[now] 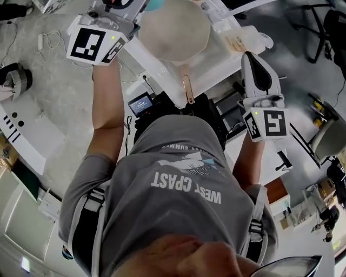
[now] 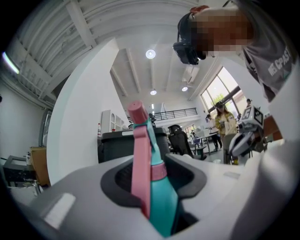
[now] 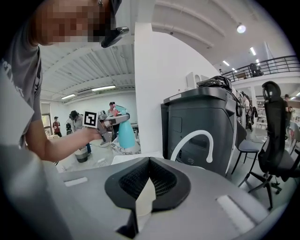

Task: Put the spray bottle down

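Note:
The spray bottle [image 2: 162,201] is teal with a pink trigger and nozzle [image 2: 139,159]. It stands upright between the jaws of my left gripper [image 2: 154,187], which is shut on its neck. In the head view the left gripper [image 1: 128,13] reaches out at the top left, and only the bottle's teal top [image 1: 154,4] shows at the frame's edge. From the right gripper view the bottle [image 3: 125,132] hangs just above a pale table, held by the left gripper [image 3: 111,121]. My right gripper [image 3: 149,185] has its jaws together with nothing in them; overhead, the right gripper [image 1: 252,55] hovers by the table's right side.
A round cream-white top [image 1: 174,30] lies ahead on a white table [image 1: 216,62]. A dark grey bin-like unit [image 3: 201,126] with a white curved handle stands close to the right gripper, and an office chair [image 3: 276,131] beyond it. People stand in the background.

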`<move>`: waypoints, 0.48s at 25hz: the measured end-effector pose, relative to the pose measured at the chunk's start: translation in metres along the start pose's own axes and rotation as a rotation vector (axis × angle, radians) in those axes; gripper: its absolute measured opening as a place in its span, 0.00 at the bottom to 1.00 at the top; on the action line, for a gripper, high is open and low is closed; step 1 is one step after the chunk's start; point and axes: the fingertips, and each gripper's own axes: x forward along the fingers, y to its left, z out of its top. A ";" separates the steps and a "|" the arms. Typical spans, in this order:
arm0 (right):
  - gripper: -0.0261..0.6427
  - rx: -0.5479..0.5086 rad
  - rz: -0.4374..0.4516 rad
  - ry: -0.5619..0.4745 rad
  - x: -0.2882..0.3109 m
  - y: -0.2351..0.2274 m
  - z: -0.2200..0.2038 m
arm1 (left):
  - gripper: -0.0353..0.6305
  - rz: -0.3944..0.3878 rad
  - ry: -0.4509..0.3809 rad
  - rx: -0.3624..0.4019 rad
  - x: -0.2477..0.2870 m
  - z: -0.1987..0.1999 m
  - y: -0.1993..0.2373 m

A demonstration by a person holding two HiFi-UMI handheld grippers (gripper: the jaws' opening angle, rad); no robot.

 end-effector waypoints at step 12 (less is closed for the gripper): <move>0.04 0.065 0.005 0.074 0.013 -0.003 -0.033 | 0.27 -0.027 0.020 -0.007 0.050 -0.088 0.025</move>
